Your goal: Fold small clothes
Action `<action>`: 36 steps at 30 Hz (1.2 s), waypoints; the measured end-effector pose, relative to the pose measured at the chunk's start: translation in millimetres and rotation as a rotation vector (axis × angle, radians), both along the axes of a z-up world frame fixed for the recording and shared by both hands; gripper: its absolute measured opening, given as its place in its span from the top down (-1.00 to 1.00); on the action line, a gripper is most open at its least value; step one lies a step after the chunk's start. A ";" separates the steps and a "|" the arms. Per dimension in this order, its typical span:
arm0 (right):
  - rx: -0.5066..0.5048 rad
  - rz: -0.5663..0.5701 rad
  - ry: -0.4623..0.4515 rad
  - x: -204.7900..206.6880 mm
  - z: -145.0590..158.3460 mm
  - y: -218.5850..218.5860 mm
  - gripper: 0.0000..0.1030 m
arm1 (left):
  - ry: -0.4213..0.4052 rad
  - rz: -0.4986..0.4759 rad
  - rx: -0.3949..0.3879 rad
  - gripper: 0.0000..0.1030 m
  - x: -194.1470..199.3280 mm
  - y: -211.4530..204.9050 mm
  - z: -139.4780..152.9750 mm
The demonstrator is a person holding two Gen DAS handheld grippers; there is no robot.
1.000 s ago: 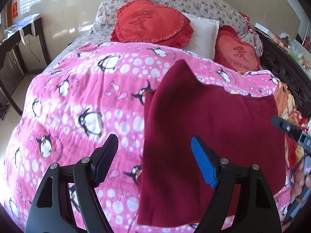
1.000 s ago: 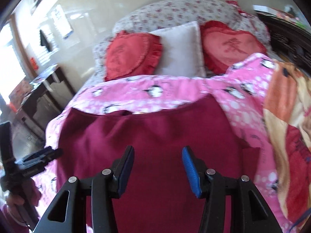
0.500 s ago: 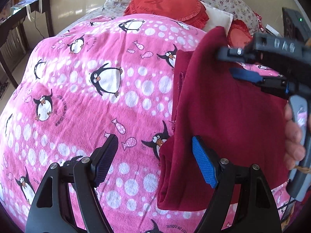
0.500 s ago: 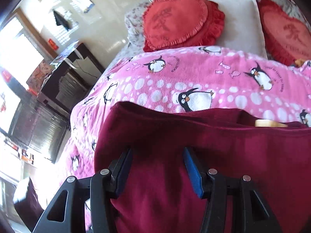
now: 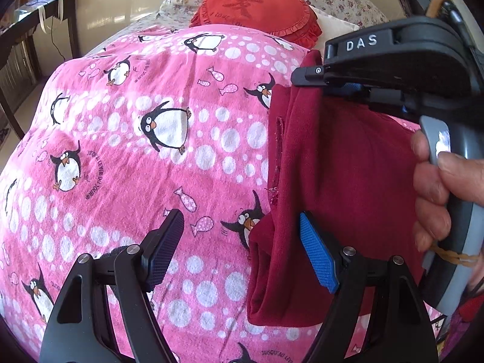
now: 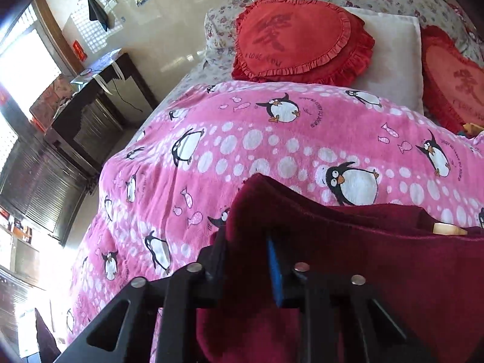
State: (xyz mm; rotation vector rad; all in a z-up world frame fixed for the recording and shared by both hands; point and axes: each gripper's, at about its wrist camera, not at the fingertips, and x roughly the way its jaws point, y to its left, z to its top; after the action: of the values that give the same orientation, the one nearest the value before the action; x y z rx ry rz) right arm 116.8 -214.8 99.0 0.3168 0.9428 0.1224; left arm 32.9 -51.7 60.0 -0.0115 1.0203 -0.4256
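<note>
The right hand-held gripper (image 6: 246, 260) is clamped on a raised fold of the maroon garment (image 6: 378, 260), its dark and blue pads pinching the cloth between them; in the left wrist view the same tool, marked "DAS", reaches in from the right, held by a bare hand (image 5: 435, 199), and grips the garment's upper left edge so that the cloth hangs from it. The left hand-held gripper (image 5: 242, 248) hovers with its jaws spread wide and nothing between them, its blue pad just beside the garment's lower left edge, its dark pad over the blanket. The garment lies on the right part of a pink penguin-print blanket (image 5: 145, 139) that covers the bed. Beyond the blanket, at the head of the bed, rest a red heart-shaped cushion (image 6: 302, 36), a white pillow (image 6: 393, 57) and a second red cushion (image 6: 453, 81). A dark wooden desk (image 6: 90, 103) stands beside the bed to the left.
</note>
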 end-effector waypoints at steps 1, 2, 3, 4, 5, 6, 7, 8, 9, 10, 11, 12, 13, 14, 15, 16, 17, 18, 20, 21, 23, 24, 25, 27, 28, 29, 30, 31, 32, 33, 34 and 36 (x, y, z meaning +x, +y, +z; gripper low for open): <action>-0.004 0.001 -0.008 2.9 0.5 1.3 0.79 | -0.001 0.001 0.002 -0.53 0.8 0.2 -0.5; -0.007 0.003 -0.013 4.5 1.0 2.8 0.80 | 0.000 0.002 0.004 -0.53 1.3 0.3 -1.5; -0.008 0.005 -0.015 8.1 -1.6 5.7 0.80 | 0.003 0.004 0.006 -0.53 2.3 0.4 -2.4; -0.010 0.009 -0.004 13.0 -6.0 9.2 0.80 | 0.007 0.006 0.008 -0.53 3.1 0.5 -3.5; -0.009 0.017 0.012 15.7 -12.2 11.3 0.80 | 0.010 0.009 0.009 -0.53 3.5 0.4 -4.1; -0.010 0.024 0.022 17.5 -17.2 12.2 0.80 | 0.010 0.011 0.010 -0.53 3.9 0.3 -4.4; -0.014 0.026 0.022 18.7 -21.0 12.5 0.80 | 0.010 0.012 0.011 -0.53 4.8 -0.1 -4.9; -0.005 0.029 0.014 17.1 -21.4 10.4 0.76 | 0.013 0.011 0.012 -0.53 5.1 -0.4 -5.4; 0.013 0.030 0.007 13.6 -18.4 7.3 0.72 | 0.015 0.010 0.012 -0.53 5.9 -0.6 -6.2; 0.042 0.036 -0.002 9.2 -13.6 3.2 0.65 | 0.015 0.009 0.012 -0.53 5.5 -0.8 -6.9; 0.071 0.046 -0.011 3.9 -8.2 -0.2 0.44 | 0.016 0.009 0.014 -0.53 5.8 -1.5 -7.6; 0.094 0.054 -0.025 -4.3 -2.0 -3.7 0.21 | 0.018 0.007 0.015 -0.53 5.3 -1.9 -8.1; 0.095 0.056 -0.045 -14.4 5.1 -7.5 0.16 | 0.017 0.006 0.014 -0.53 4.7 -2.5 -8.3; 0.073 0.052 -0.063 -23.2 10.9 -10.0 0.15 | 0.015 0.006 0.013 -0.53 4.1 -2.8 -8.2; 0.034 0.040 -0.084 -34.1 16.7 -14.0 0.15 | 0.016 0.006 0.013 -0.53 3.8 -2.8 -7.9; 0.001 0.025 -0.106 -45.2 21.0 -19.6 0.15 | 0.016 0.005 0.011 -0.53 3.8 -2.7 -7.8; -0.019 0.007 -0.122 -53.0 23.5 -25.9 0.15 | 0.016 0.006 0.007 -0.53 3.5 -2.3 -7.0; -0.046 -0.025 -0.130 -60.4 24.1 -34.7 0.15 | 0.017 0.007 0.004 -0.53 3.2 -1.6 -6.0; -0.090 -0.089 -0.128 -72.0 21.5 -53.5 0.15 | 0.014 0.012 -0.002 -0.53 2.7 0.5 -1.0; -0.098 -0.111 -0.130 -76.3 19.0 -63.5 0.15 | 0.003 0.018 -0.007 -0.53 2.0 1.7 2.7; -0.117 -0.155 -0.102 -78.2 11.0 -81.6 0.15 | -0.029 0.029 -0.011 -0.53 1.0 3.2 11.5; -0.125 -0.174 -0.077 -76.8 3.7 -90.6 0.17 | -0.041 0.031 -0.014 -0.53 0.8 2.9 14.8; -0.128 -0.181 -0.060 -75.1 -3.1 -96.8 0.20 | -0.048 0.032 -0.014 -0.53 0.9 2.1 17.5; -0.139 -0.193 -0.026 -69.4 -21.6 -105.1 0.23 | -0.047 0.035 -0.014 -0.53 2.1 -0.6 20.9; -0.137 -0.197 -0.030 -67.3 -27.9 -107.6 0.23 | -0.045 0.035 -0.014 -0.53 2.8 -3.1 23.3; -0.146 -0.199 -0.047 -67.0 -29.8 -106.9 0.23 | -0.048 0.034 -0.014 -0.53 3.8 -4.9 24.4; -0.167 -0.196 -0.065 -66.5 -29.1 -105.4 0.24 | -0.054 0.033 -0.012 -0.53 4.0 -7.1 26.1; -0.178 -0.192 -0.068 -65.8 -28.5 -103.4 0.24 | -0.064 0.029 -0.010 -0.53 4.2 -10.3 28.2; -0.176 -0.186 -0.068 -64.3 -27.0 -102.9 0.23 | -0.071 0.022 -0.008 -0.53 4.6 -13.8 30.2; -0.158 -0.181 -0.072 -66.7 -23.4 -104.7 0.23 | -0.077 0.014 -0.008 -0.53 6.3 -17.3 32.0; -0.132 -0.181 -0.079 -70.4 -19.0 -108.7 0.23 | -0.086 0.005 -0.008 -0.53 8.0 -22.7 34.7; -0.090 -0.209 -0.108 -84.8 -9.1 -120.9 0.23 | -0.104 -0.010 -0.001 -0.53 9.2 -31.2 37.6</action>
State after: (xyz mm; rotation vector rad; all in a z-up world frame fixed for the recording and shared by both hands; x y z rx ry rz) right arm 32.0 -335.7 89.9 0.3202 0.8010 -0.0932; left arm 42.1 -82.9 97.5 0.0147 0.9185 -0.4318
